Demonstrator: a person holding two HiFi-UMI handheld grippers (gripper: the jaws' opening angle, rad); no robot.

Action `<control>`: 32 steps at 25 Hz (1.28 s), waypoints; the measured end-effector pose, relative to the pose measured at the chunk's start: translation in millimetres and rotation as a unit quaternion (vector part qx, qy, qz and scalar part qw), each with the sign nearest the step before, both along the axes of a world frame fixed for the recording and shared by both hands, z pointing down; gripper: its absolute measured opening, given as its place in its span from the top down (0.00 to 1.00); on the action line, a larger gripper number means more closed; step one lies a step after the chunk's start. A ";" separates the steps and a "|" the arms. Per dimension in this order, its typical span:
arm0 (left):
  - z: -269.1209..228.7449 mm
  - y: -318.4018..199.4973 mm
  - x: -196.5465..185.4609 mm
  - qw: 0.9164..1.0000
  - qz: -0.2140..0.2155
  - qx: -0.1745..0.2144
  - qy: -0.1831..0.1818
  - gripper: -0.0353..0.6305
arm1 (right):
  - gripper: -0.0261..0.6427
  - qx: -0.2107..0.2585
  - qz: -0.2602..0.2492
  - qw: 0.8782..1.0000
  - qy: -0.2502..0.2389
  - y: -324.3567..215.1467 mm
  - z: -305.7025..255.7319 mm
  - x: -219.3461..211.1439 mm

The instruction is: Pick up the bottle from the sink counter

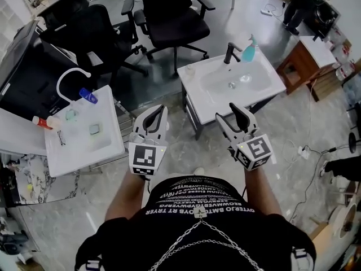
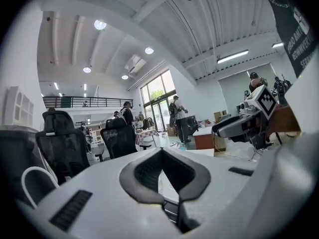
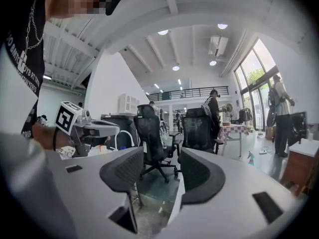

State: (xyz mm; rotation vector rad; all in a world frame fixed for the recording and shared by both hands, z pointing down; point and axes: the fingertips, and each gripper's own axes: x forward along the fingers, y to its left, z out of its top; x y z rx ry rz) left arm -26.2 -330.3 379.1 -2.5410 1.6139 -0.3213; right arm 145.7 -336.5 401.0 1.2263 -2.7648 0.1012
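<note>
A teal spray bottle (image 1: 249, 51) stands at the far right corner of the white sink counter (image 1: 265, 86), beside a black faucet (image 1: 230, 52). My right gripper (image 1: 228, 113) hovers just short of the counter's near edge, open and empty, well apart from the bottle. My left gripper (image 1: 155, 116) is held level with it further left, over the floor, also open and empty. In the right gripper view the jaws (image 3: 159, 172) stand apart with only floor and the counter's edge between them, and a small teal bottle (image 3: 249, 156) shows past the right jaw. In the left gripper view the left gripper (image 2: 164, 169) holds nothing.
A second white sink counter (image 1: 110, 145) at the left carries a white faucet (image 1: 70, 78), a blue bottle (image 1: 88, 95) and other small items. Black office chairs (image 1: 169, 16) stand behind the sinks. A wooden cabinet (image 1: 304, 61) is at the right.
</note>
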 end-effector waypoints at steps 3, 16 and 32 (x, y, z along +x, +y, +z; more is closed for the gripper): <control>-3.3 -13.3 6.7 1.000 -0.017 0.007 0.002 0.94 | 0.64 -0.002 -0.012 1.000 0.005 -14.0 3.6 13.2; 11.2 -40.6 -1.7 0.998 -0.056 -0.011 0.000 0.94 | 0.64 -0.018 -0.040 0.999 0.007 -55.7 24.7 9.6; 19.0 -156.7 -35.5 1.000 -0.022 -0.014 -0.010 0.94 | 0.63 -0.032 -0.027 0.999 0.034 -161.1 54.2 -40.3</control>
